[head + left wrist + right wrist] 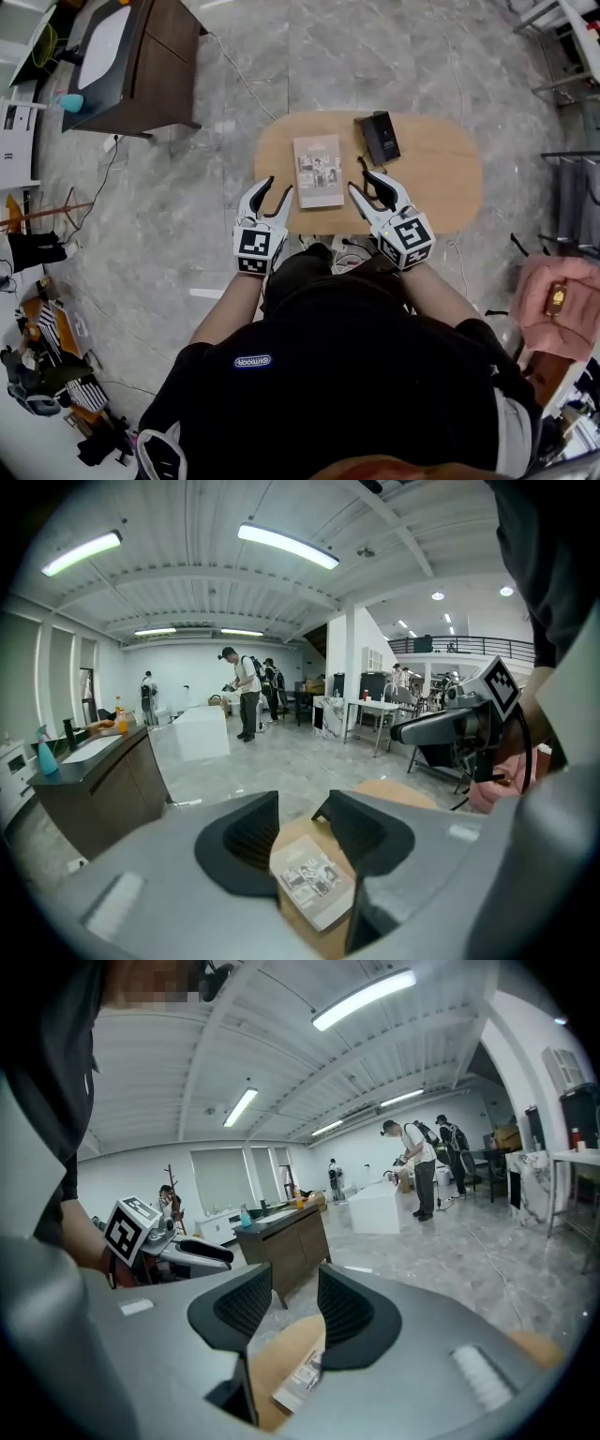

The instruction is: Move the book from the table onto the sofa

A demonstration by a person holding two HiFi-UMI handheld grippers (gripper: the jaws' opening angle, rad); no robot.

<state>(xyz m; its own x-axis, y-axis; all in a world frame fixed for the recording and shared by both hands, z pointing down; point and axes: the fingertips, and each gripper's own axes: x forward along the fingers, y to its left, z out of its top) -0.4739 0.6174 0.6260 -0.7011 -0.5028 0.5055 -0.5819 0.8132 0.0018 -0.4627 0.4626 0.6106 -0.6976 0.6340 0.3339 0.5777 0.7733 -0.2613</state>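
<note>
We hold the left gripper (279, 185) and right gripper (362, 180) over the table's (441, 178) near edge, each with jaws spread apart and nothing between them. The book (318, 171) lies flat on the table between the two grippers, close to that edge. Beyond it, a black box (380, 137) sits by the far edge. Farther left stands a dark cabinet (155, 66).

Both arms reach forward side by side — left gripper (277, 191) and right gripper (365, 185) tilted down, jaws apart.
</note>
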